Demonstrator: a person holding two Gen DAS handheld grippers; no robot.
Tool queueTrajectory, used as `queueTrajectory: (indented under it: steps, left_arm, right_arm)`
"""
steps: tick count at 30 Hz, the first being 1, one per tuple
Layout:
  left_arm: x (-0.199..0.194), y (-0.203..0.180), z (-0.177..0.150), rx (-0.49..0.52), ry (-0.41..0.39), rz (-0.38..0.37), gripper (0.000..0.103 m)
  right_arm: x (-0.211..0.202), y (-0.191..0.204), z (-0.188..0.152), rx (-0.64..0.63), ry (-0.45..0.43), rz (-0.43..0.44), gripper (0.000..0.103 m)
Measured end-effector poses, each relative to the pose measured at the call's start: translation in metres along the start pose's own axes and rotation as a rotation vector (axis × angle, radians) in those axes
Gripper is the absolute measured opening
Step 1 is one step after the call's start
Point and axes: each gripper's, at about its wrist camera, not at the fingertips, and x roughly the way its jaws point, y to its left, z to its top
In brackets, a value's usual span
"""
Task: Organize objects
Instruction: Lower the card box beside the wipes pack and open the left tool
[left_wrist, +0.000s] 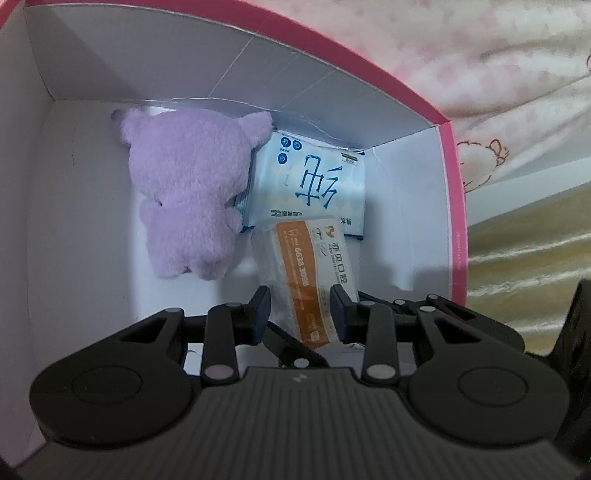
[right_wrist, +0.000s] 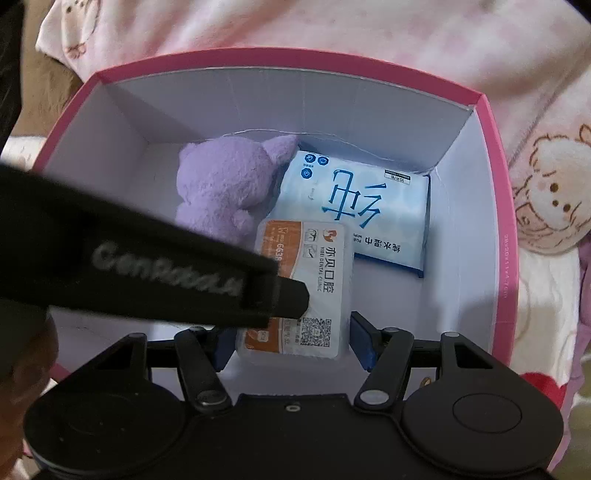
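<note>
While the left wrist view shows only the left gripper (left_wrist: 299, 310) clamped across the narrow edges of the orange-and-white tissue pack (left_wrist: 306, 273), the right wrist view shows that pack's flat printed face and QR code, with the right gripper (right_wrist: 291, 343) pressing its wider sides. Crinkly plastic covers it. Inside the pink-rimmed cardboard box (right_wrist: 495, 155), it overlaps the glossy blue wipes packet (right_wrist: 369, 206), beside a fuzzy purple plush toy (right_wrist: 229, 181).
</note>
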Motion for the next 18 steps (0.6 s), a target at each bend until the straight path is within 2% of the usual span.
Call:
queueTrajectory:
  steps: [3,7,11,14,16,18]
  left_arm:
    - [0.005,0.001,-0.004,-0.006,0.011,0.008,0.032]
    - [0.013,0.002,-0.007,-0.012,0.021,0.034,0.028]
    - [0.018,-0.002,-0.008,0.003,0.002,0.065,0.028]
    - [0.020,-0.004,-0.006,0.005,-0.004,0.067,0.028]
    - [0.021,-0.009,-0.005,0.026,-0.011,0.075,0.027]
    - [0.023,-0.014,-0.005,0.034,-0.011,0.072,0.026]
  right_arm:
    - [0.005,0.005,-0.009,-0.058,-0.007,-0.019,0.067]
    - [0.009,-0.005,-0.012,-0.029,0.021,0.025,0.068]
    - [-0.005,-0.006,-0.017,-0.065,-0.005,0.024,0.071]
    - [-0.016,-0.008,-0.021,-0.072,-0.029,0.043,0.065]
    - [-0.022,-0.008,-0.024,-0.095,-0.054,0.027,0.051]
    - [-0.026,-0.010,-0.028,-0.109,-0.071,0.016,0.042]
